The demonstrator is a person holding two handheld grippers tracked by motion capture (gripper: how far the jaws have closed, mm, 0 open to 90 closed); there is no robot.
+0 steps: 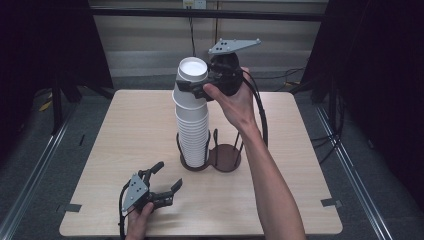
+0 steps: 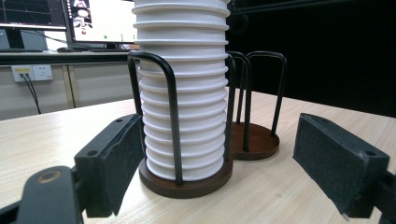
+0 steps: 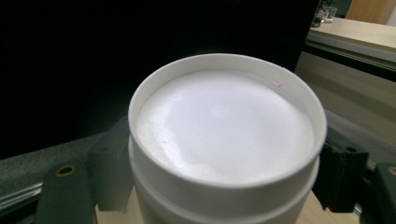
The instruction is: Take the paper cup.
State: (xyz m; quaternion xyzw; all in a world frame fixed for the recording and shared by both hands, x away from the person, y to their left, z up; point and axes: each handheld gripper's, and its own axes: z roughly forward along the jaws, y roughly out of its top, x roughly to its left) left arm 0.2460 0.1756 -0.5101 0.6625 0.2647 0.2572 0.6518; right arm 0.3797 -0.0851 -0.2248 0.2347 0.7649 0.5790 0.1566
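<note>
While no brand, label or legible writing shows on any cup or on the rack, two lit screens (image 2: pixel 70 18) in the left gripper view carry marks too small to read. A tall stack (image 1: pixel 192 125) of upturned white cups stands in the left ring of a dark wire rack (image 1: pixel 225 157) near the middle of the table (image 1: pixel 125 135). At its top, the right gripper (image 1: pixel 200 86) clasps the uppermost cup (image 1: pixel 193 70): in the right gripper view its pads (image 3: pixel 109 172) press both flanks of that cup (image 3: pixel 224 135), just under the upturned base, so the jaws are closed on it. The left gripper (image 1: pixel 167 180) rests low near the table's front edge, well apart from the stack, jaws spread wide with nothing between them. Its own view looks between the two pads (image 2: pixel 116 158) at the stack's foot (image 2: pixel 184 116) and the rack's empty second ring (image 2: pixel 257 140) behind.
</note>
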